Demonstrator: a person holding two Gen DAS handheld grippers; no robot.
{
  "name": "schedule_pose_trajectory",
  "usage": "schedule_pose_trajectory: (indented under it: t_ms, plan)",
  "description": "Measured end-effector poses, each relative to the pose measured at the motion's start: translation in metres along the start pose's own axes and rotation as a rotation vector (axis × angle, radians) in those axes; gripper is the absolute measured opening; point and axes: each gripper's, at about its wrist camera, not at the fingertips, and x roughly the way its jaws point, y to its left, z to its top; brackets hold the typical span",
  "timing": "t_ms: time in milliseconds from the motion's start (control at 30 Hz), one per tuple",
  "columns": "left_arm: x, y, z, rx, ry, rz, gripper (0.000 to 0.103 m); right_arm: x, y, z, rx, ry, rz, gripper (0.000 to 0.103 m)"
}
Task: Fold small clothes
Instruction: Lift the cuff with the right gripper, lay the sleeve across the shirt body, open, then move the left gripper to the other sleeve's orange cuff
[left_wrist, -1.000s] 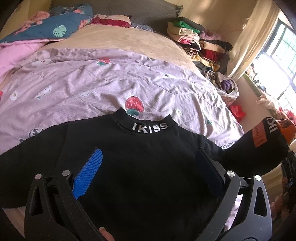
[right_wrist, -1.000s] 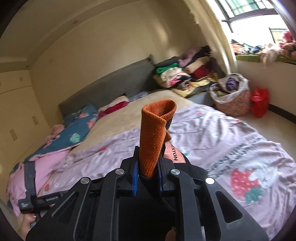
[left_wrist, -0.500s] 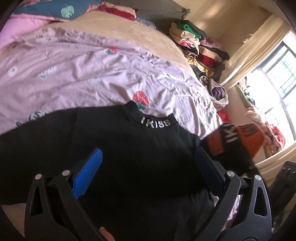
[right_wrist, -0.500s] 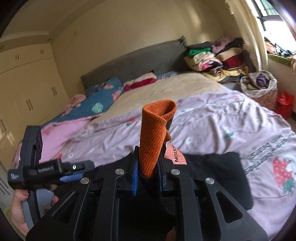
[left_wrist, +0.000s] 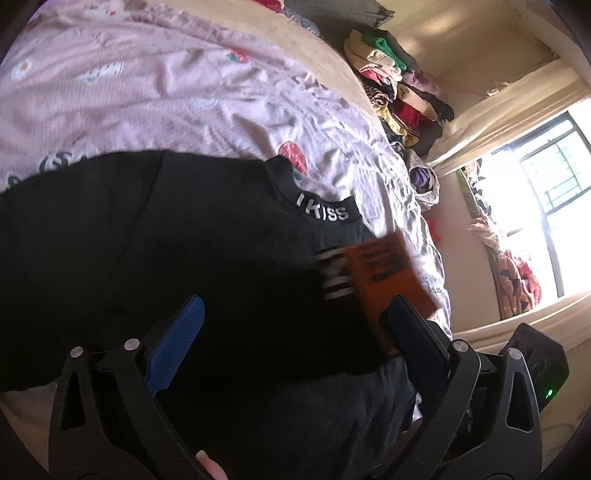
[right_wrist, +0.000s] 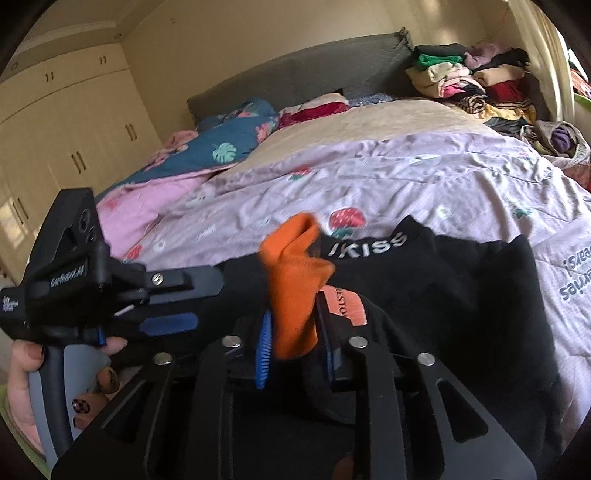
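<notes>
A black sweater (left_wrist: 221, 240) (right_wrist: 443, 277) lies spread on the lilac strawberry quilt (left_wrist: 184, 92), its collar printed IKISS (left_wrist: 325, 212) (right_wrist: 369, 243). Its right sleeve, ending in an orange cuff (left_wrist: 384, 269) (right_wrist: 295, 295), is folded in over the chest. My right gripper (right_wrist: 295, 343) has its jaws opening. The cuff stands slumped between the blue pads (right_wrist: 264, 343), with a gap on the left side. My left gripper (left_wrist: 295, 310) (right_wrist: 199, 301) hovers wide open just above the sweater's body, holding nothing. A hand (right_wrist: 22, 373) grips its handle.
A tall pile of folded clothes (left_wrist: 399, 88) (right_wrist: 472, 81) stands at the bed's far right corner, a bag of clothes (right_wrist: 557, 140) below it. Pillows and a blue leaf-print duvet (right_wrist: 229, 147) lie by the headboard. Cupboards (right_wrist: 74, 129) line the left wall, a bright window (left_wrist: 546, 184) the right.
My right gripper brought the orange-cuffed sleeve in from the right over the sweater's chest, then parted its jaws and the cuff slumped. My left gripper sank closer to the sweater, still open.
</notes>
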Motion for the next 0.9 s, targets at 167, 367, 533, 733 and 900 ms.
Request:
schedule_pose_trajectory:
  t_ms: [167, 367, 533, 733, 900]
  plan:
    - [0.008, 0.010, -0.006, -0.016, 0.031, 0.006, 0.091, -0.003, 0.009, -0.014, -0.028, 0.043, 0.051, 0.044]
    - [0.024, 0.019, -0.015, -0.015, 0.067, 0.118, 0.076, -0.020, -0.010, -0.028, 0.014, 0.055, 0.023, 0.045]
    - [0.040, 0.010, -0.021, 0.057, 0.059, 0.238, 0.051, -0.037, -0.042, -0.026, 0.079, 0.037, -0.063, 0.045]
    - [0.032, -0.009, -0.021, 0.105, 0.026, 0.190, 0.008, -0.072, -0.091, -0.026, 0.172, -0.016, -0.169, 0.045]
    - [-0.016, -0.033, -0.019, 0.174, -0.094, 0.144, 0.008, -0.094, -0.120, -0.022, 0.207, -0.041, -0.264, 0.045]
